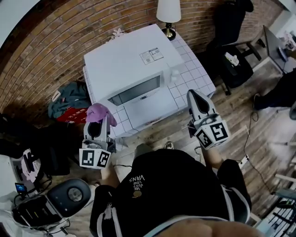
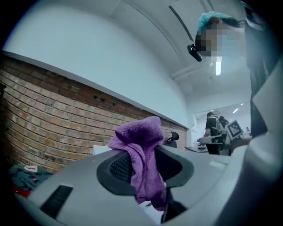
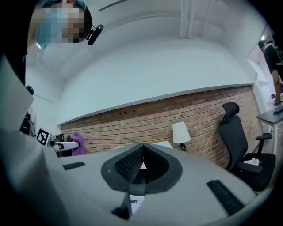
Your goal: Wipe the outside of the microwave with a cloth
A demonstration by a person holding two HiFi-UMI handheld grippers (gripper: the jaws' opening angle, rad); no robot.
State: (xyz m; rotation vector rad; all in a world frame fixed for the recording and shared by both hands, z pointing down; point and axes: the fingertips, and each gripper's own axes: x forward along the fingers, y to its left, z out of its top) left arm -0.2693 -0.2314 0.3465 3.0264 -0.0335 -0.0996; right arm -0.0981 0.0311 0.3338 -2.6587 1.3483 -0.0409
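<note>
The white microwave (image 1: 134,65) sits on a white tiled table (image 1: 194,76) against a brick wall, its door and window facing me. My left gripper (image 1: 102,120) is at the table's front left corner, shut on a purple cloth (image 1: 98,112). In the left gripper view the cloth (image 2: 140,137) bunches up and hangs down between the closed jaws of that gripper (image 2: 141,156). My right gripper (image 1: 191,94) is held in front of the table's front right part, right of the microwave door. In the right gripper view that gripper (image 3: 140,152) is shut with nothing in it.
A lamp (image 1: 167,13) stands behind the microwave. A black office chair (image 1: 231,32) is at the back right. A heap of clothes (image 1: 69,99) lies on the floor left of the table. Another person's leg (image 1: 277,95) and cables (image 1: 252,139) are on the wooden floor at right.
</note>
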